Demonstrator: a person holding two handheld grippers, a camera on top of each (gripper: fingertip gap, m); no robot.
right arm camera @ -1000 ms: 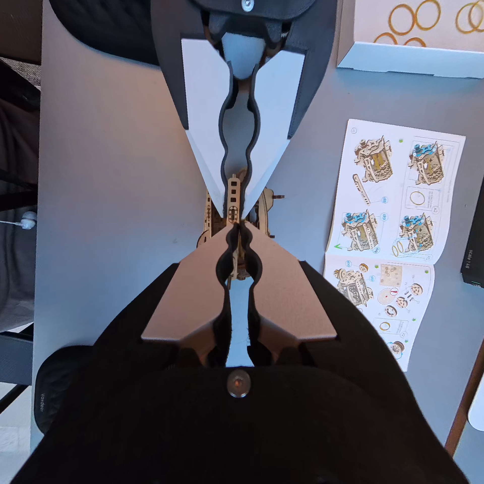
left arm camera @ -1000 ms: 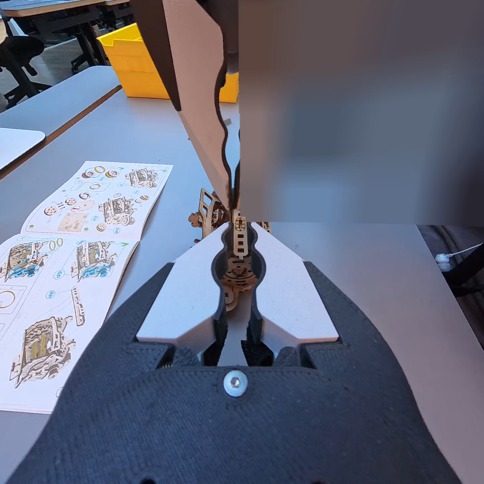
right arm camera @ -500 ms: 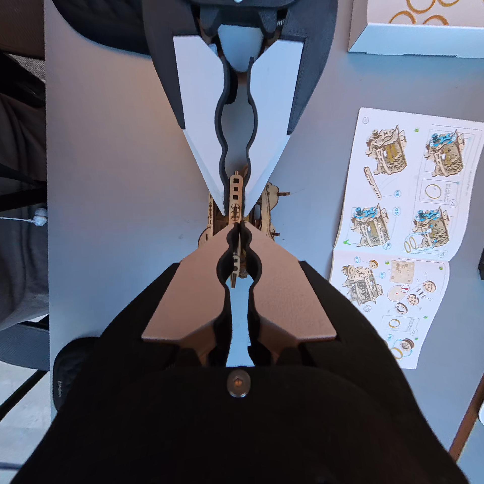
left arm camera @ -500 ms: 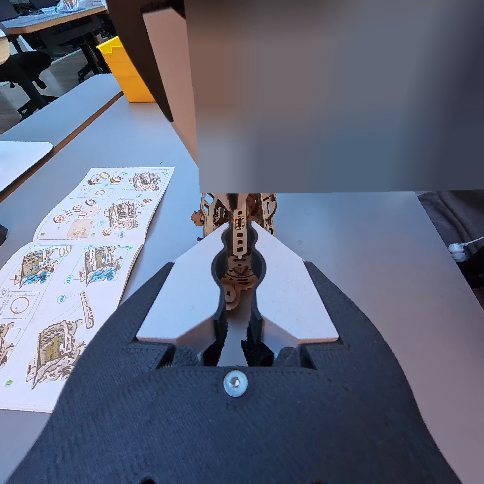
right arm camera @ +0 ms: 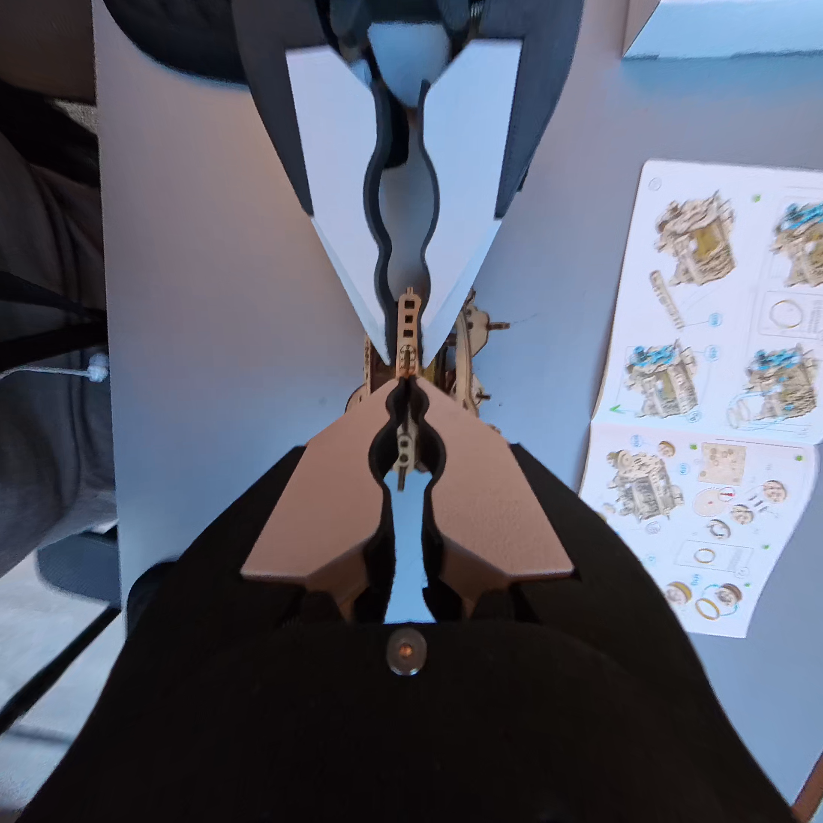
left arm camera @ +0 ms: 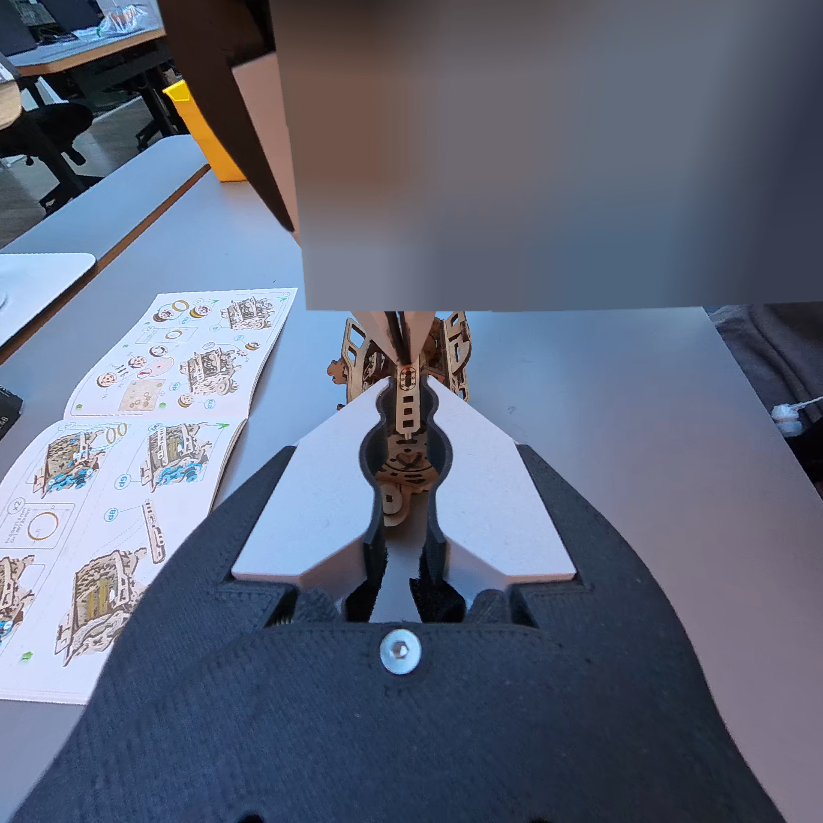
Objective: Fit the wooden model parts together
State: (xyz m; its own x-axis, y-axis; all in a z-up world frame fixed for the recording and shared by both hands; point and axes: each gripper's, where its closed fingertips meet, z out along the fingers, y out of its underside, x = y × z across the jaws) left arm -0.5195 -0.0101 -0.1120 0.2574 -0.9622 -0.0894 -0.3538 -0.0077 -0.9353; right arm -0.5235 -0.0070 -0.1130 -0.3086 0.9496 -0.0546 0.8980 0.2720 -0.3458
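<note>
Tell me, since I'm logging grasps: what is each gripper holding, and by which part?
Both grip one slim, flat wooden strip with cut-out holes: the left gripper pinches one end, the right gripper the other, above the wooden model.

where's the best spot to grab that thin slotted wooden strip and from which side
Grip the slotted wooden strip by its flat faces near one end, coming in along its length. It is thin and long, so closing across its width holds it steady, as the left gripper does now. The right gripper meets its other end from the opposite side, above the wooden model.
</note>
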